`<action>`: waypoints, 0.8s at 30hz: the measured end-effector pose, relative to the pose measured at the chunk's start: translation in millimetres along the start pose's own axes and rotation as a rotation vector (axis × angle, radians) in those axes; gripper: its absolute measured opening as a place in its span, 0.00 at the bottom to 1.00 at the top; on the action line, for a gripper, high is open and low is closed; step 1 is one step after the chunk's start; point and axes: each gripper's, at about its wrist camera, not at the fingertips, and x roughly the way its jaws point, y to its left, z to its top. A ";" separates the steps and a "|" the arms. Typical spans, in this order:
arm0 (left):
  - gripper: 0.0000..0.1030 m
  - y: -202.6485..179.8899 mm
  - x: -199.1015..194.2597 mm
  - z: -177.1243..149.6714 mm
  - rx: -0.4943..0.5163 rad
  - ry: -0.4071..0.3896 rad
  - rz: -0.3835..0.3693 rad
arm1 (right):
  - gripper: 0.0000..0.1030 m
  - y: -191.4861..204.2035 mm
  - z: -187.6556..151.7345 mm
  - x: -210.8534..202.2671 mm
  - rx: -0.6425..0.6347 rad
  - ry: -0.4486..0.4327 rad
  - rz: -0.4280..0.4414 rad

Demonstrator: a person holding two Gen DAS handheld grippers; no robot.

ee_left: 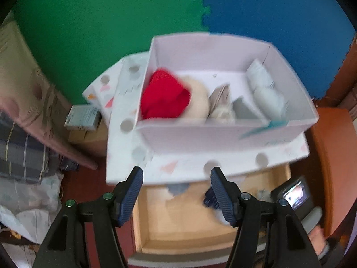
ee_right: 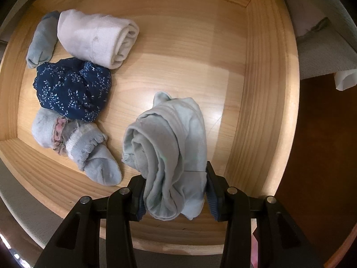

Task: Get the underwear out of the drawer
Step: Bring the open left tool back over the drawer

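Cloth, soft and light: my right gripper (ee_right: 175, 192) pinches the pale-blue rolled underwear (ee_right: 169, 147) mid-bundle (loose folds may slip) above the drawer (ee_right: 252, 89); my left gripper (ee_left: 177, 192) gapes empty.

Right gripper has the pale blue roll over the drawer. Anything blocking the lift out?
Nothing visible does. The right gripper is shut on the pale blue roll, the drawer is open-topped, and the other garments lie off to its left.
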 end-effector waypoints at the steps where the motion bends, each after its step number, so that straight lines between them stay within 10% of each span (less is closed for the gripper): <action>1: 0.63 1.5 2.6 -10.6 -0.003 0.003 0.010 | 0.39 -0.2 0.3 0.0 0.000 0.000 -0.001; 13: 0.63 15.6 89.1 -114.6 -0.127 0.157 0.052 | 0.39 3.1 -1.3 3.2 0.011 -0.018 -0.001; 24: 0.63 22.5 114.9 -147.0 -0.166 0.151 0.086 | 0.39 5.7 -9.3 -7.6 0.029 -0.076 0.014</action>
